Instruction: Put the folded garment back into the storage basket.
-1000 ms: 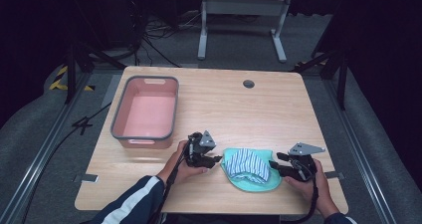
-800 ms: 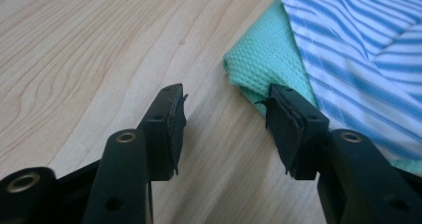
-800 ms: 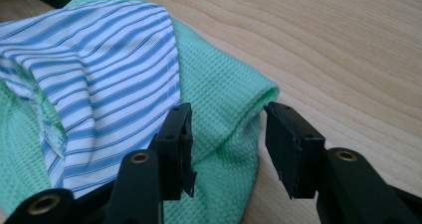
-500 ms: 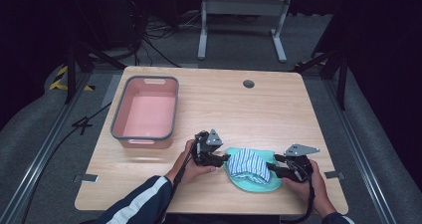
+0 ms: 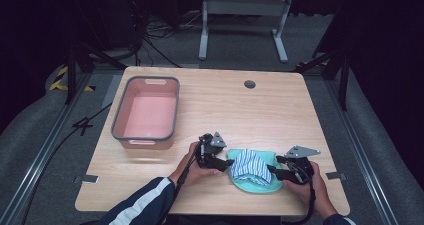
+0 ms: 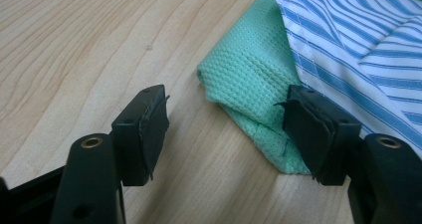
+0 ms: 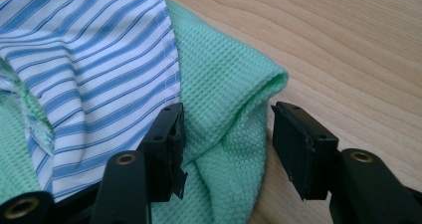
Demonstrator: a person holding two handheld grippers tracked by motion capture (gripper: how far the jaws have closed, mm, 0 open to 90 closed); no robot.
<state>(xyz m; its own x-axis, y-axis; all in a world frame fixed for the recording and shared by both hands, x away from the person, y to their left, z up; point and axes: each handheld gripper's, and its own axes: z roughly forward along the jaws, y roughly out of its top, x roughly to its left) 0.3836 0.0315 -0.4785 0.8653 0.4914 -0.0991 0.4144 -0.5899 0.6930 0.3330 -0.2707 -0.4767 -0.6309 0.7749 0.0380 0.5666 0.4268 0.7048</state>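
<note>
My jaws let go at both ends of the folded cloths.

The green cloth (image 5: 251,184) lies on the counter (image 5: 280,120), the striped cloth (image 5: 248,164) on top. My left gripper (image 6: 226,129) and right gripper (image 7: 226,144) have just been opening, their jaws apart around green folds without pressing.
</note>
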